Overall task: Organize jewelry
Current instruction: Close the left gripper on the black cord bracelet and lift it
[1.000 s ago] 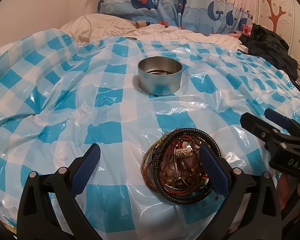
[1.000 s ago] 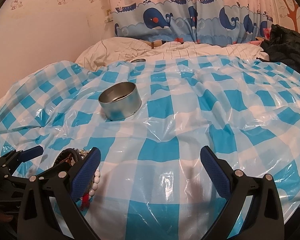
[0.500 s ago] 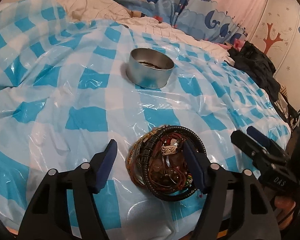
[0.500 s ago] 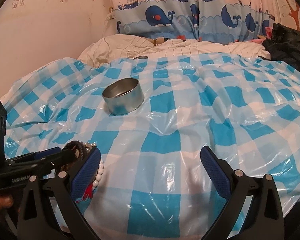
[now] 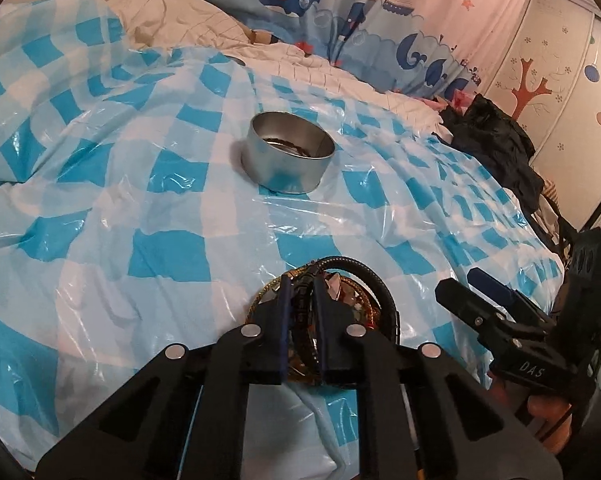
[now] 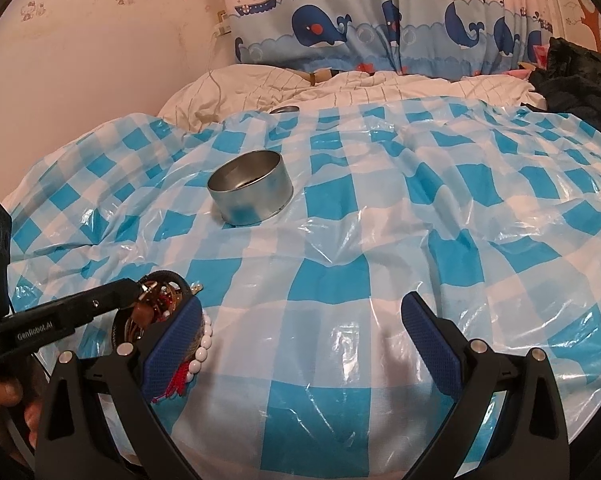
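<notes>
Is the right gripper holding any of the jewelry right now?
No. The right gripper stands wide open over bare checked plastic sheet, with the jewelry pile off to its left.

Blue-and-white checked sheet point(image 5: 172, 248) (glossy), silver tin point(image 5: 288, 158)

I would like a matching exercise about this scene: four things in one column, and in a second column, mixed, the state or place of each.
Things:
1. left gripper
2. right gripper
3. metal tin
4. pile of jewelry

States or places:
A. stands upright, farther back on the checked plastic sheet
B. jaws wide apart, nothing between them
C. lies near the front edge of the sheet
D. jaws have just been closing, now nearly together on a dark strand in the pile

Pairs: 1-D, 2-B, 3-A, 4-C
</notes>
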The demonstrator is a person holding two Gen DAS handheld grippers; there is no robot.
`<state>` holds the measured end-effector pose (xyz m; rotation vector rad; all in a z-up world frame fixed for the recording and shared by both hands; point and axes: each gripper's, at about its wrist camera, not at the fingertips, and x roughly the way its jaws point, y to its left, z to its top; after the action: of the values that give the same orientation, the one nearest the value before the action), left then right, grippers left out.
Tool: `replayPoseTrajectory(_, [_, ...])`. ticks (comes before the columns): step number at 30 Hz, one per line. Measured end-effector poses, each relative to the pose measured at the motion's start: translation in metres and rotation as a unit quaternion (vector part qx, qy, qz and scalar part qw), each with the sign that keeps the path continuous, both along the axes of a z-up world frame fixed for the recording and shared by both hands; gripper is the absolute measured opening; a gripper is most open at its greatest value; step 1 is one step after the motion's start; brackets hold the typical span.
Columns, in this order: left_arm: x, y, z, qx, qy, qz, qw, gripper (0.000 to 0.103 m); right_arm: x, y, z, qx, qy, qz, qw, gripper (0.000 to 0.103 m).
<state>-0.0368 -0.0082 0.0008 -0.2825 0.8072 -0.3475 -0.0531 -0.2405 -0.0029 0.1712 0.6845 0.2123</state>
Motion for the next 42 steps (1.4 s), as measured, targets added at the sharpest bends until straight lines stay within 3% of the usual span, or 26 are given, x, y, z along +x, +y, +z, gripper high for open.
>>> replayPoseTrajectory(6, [0.004,0.018,-0.004,-0.055,0.028,0.002,0.9981,0.010,-0.001,0.003,0.000,-0.006,0.000,0.005,1.000,0.096])
replayPoseTrajectory(8, [0.006,0.024,-0.007,-0.063,0.040,0.013,0.9971,0.024,-0.001,0.004,0.000,-0.008,0.001,0.007,1.000,0.096])
replayPoseTrajectory(10, [0.007,0.029,-0.010,-0.073,0.044,0.028,0.9959,0.046,0.000,0.004,0.000,-0.008,0.001,0.008,1.000,0.096])
replayPoseTrajectory(11, [0.008,0.031,-0.012,-0.075,0.044,0.033,0.9956,0.046,0.000,0.004,0.000,-0.008,0.002,0.008,1.000,0.096])
replayPoseTrajectory(17, [0.020,0.022,-0.017,-0.071,0.051,0.022,0.9960,0.045,-0.001,0.009,0.000,-0.011,0.003,0.013,1.000,0.096])
replayPoseTrajectory(18, [0.021,0.019,-0.018,-0.066,0.050,0.019,0.9964,0.029,-0.001,0.009,0.000,-0.010,0.003,0.013,1.000,0.096])
replayPoseTrajectory(20, [0.024,0.017,-0.017,-0.053,0.051,0.018,0.9971,0.008,0.000,0.009,0.000,-0.009,0.004,0.014,1.000,0.096])
replayPoseTrajectory(24, [0.021,0.030,-0.012,-0.101,0.047,0.020,0.9936,0.000,0.000,0.009,-0.001,-0.010,0.005,0.015,1.000,0.096])
replayPoseTrajectory(27, [0.015,0.046,0.001,-0.134,0.026,0.028,0.9902,0.000,-0.001,0.010,-0.001,-0.010,0.003,0.015,1.000,0.096])
replayPoseTrajectory(31, [0.017,0.053,0.001,-0.140,0.033,0.031,0.9892,0.000,0.001,0.012,-0.002,-0.012,0.006,0.018,1.000,0.096])
replayPoseTrajectory(34, [0.021,0.043,-0.010,-0.128,0.057,0.021,0.9898,0.000,0.000,0.012,-0.002,-0.012,0.007,0.019,1.000,0.096])
replayPoseTrajectory(36, [0.025,0.031,-0.015,-0.101,0.064,0.014,0.9927,0.001,0.001,0.013,-0.002,-0.013,0.007,0.019,1.000,0.096])
replayPoseTrajectory(42, [0.026,0.018,-0.024,-0.068,0.073,0.003,0.9950,0.016,0.000,0.013,-0.001,-0.009,0.007,0.018,1.000,0.096])
